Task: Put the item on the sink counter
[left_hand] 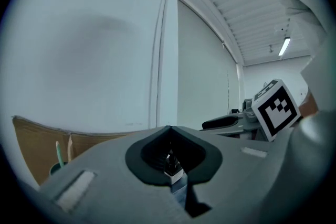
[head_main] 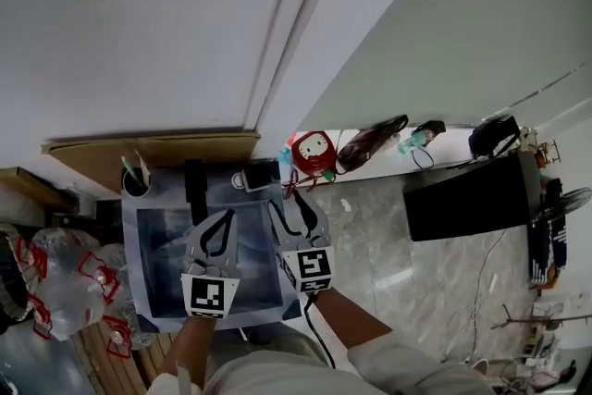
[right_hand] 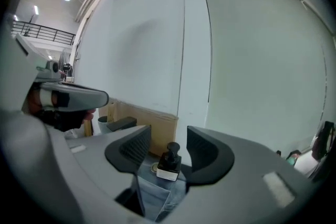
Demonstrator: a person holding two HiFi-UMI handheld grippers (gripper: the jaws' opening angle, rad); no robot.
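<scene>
white-bodied pump bottle (right_hand: 169, 164) stands on the sink counter (head_main: 132, 265) at twelve o'clock beyond the spread, empty right gripper (right_hand: 169, 139); left gripper (left_hand: 169, 129) pressed together. placing looks done.

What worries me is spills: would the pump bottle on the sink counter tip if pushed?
The pump bottle looks squat and square-based, so it probably slides rather than tips. Pushed at its tall pump head, it could topple.
</scene>
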